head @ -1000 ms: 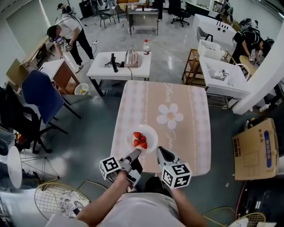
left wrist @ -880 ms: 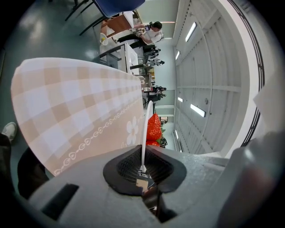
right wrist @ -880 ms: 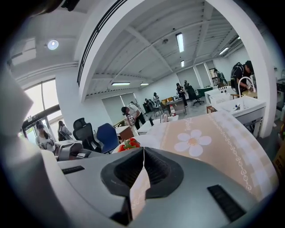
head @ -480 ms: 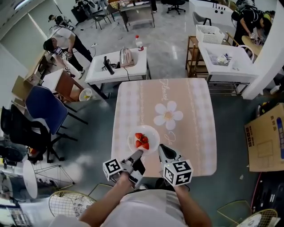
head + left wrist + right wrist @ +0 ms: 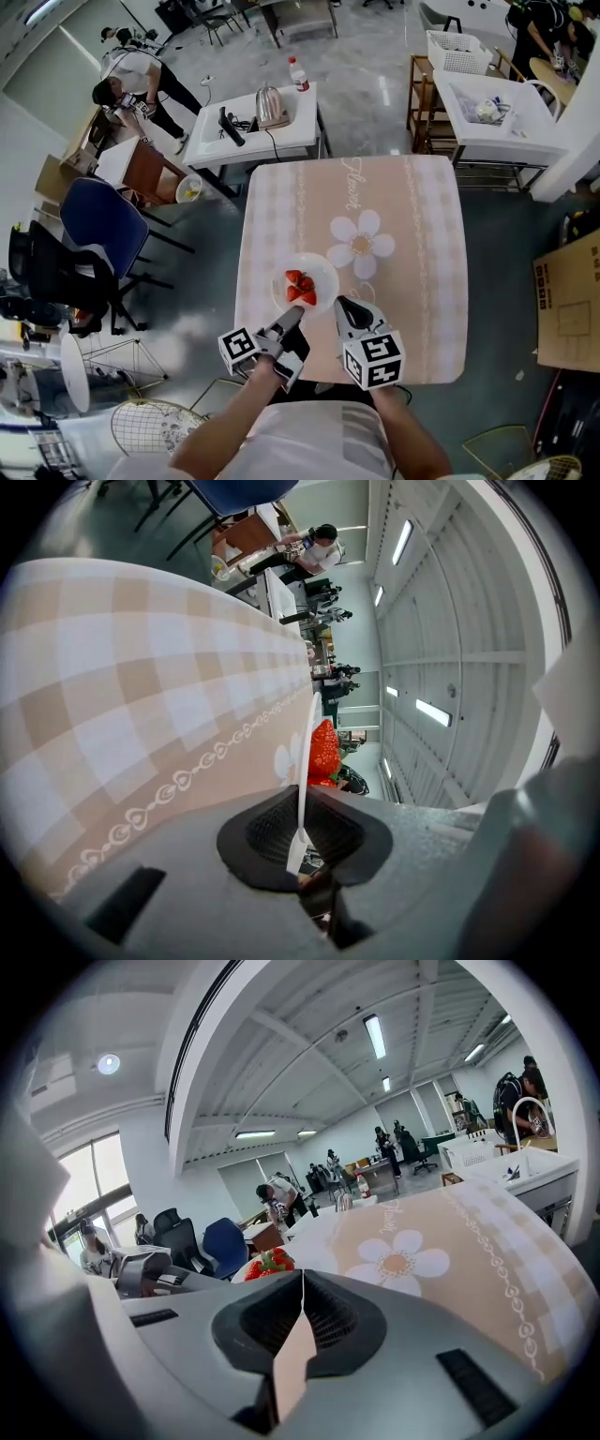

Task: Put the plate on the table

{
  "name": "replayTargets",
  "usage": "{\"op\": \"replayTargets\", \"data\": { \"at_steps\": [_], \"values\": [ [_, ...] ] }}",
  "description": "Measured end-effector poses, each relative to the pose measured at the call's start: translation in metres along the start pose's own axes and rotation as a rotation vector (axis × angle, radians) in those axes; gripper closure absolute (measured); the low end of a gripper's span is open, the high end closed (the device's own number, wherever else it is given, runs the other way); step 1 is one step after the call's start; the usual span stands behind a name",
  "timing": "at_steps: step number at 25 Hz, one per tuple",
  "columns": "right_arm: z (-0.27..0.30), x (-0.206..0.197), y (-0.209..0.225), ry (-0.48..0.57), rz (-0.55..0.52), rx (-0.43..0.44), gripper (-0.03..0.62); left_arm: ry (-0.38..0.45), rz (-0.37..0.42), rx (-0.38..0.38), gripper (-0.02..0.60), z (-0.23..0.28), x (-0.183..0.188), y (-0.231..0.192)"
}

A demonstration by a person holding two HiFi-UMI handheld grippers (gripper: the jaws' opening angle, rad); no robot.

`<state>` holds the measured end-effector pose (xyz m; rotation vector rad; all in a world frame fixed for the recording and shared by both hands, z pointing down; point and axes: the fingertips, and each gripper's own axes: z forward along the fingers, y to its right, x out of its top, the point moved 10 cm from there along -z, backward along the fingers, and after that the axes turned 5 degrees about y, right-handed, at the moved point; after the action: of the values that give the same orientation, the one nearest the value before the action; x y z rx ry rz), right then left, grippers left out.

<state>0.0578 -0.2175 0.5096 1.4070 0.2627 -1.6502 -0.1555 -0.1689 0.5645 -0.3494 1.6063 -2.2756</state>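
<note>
A white plate (image 5: 305, 279) carrying strawberries (image 5: 299, 287) is over the near left part of the table (image 5: 412, 206), which has a beige checked cloth with a flower print. My left gripper (image 5: 292, 316) is shut on the plate's near rim. In the left gripper view the plate (image 5: 307, 747) shows edge-on and runs into my left gripper (image 5: 301, 813), with the strawberries (image 5: 323, 747) beyond. My right gripper (image 5: 339, 305) is shut on nothing, just right of the plate's near edge. From my right gripper (image 5: 302, 1283) the strawberries (image 5: 270, 1262) appear to the left.
A blue chair (image 5: 103, 220) stands left of the table. Behind it is a white table (image 5: 258, 131) with a kettle (image 5: 272, 108). A white bench with a basket (image 5: 497, 117) stands far right, a cardboard box (image 5: 572, 300) on the floor at right. A person (image 5: 131, 75) works far left.
The head view has shifted slightly. Both grippers and the plate keep about the same places on the table's near edge.
</note>
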Motion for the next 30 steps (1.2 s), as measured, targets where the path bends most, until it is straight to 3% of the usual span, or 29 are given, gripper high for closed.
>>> {"op": "replayTargets", "data": {
  "at_steps": [14, 30],
  "values": [
    [0.031, -0.005, -0.005, -0.079, -0.03, -0.124, 0.589, -0.17, -0.006, -0.008, 0.563, 0.051, 0.028, -0.023],
    [0.038, -0.031, -0.012, -0.122, 0.052, -0.222, 0.589, -0.245, 0.008, 0.054, 0.563, 0.082, 0.043, -0.036]
  ]
}}
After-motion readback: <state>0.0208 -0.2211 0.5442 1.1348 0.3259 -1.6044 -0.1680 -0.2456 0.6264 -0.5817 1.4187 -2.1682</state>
